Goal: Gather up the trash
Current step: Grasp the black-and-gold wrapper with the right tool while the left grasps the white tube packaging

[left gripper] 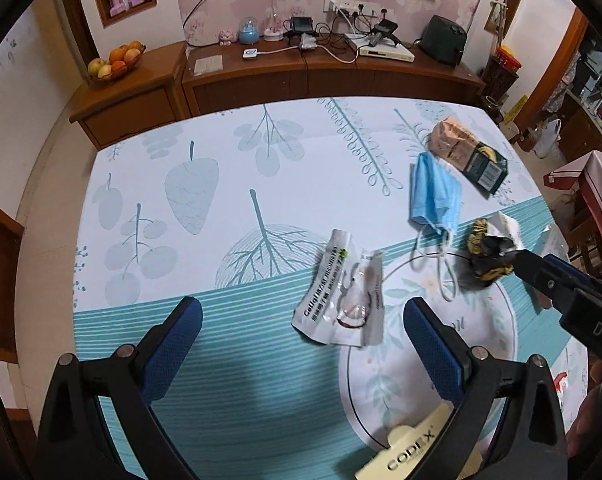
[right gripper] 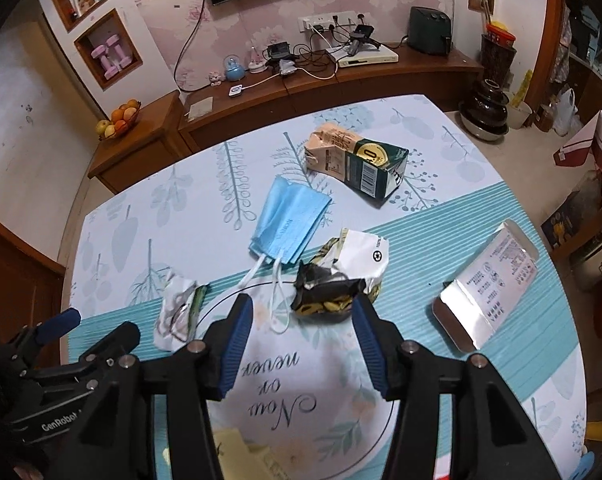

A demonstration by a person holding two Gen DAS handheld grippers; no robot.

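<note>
Right wrist view: both claws [right gripper: 301, 330] [left gripper: 303, 344] gape; blue mask [right gripper: 289, 220] lies lengthwise, ear loops toward the camera.

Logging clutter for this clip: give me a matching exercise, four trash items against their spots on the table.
Items:
1. Blue pleated face mask
2. Green and tan drink carton
3. Silver foil pouch with printed text
4. Crumpled black and gold wrapper

Places:
A. Just ahead of the open right tool
B. Far right, on the teal stripes
C. Farthest back, lying on its side
D. Between carton and wrapper

Pairs: 1-D, 2-C, 3-B, 4-A
</note>
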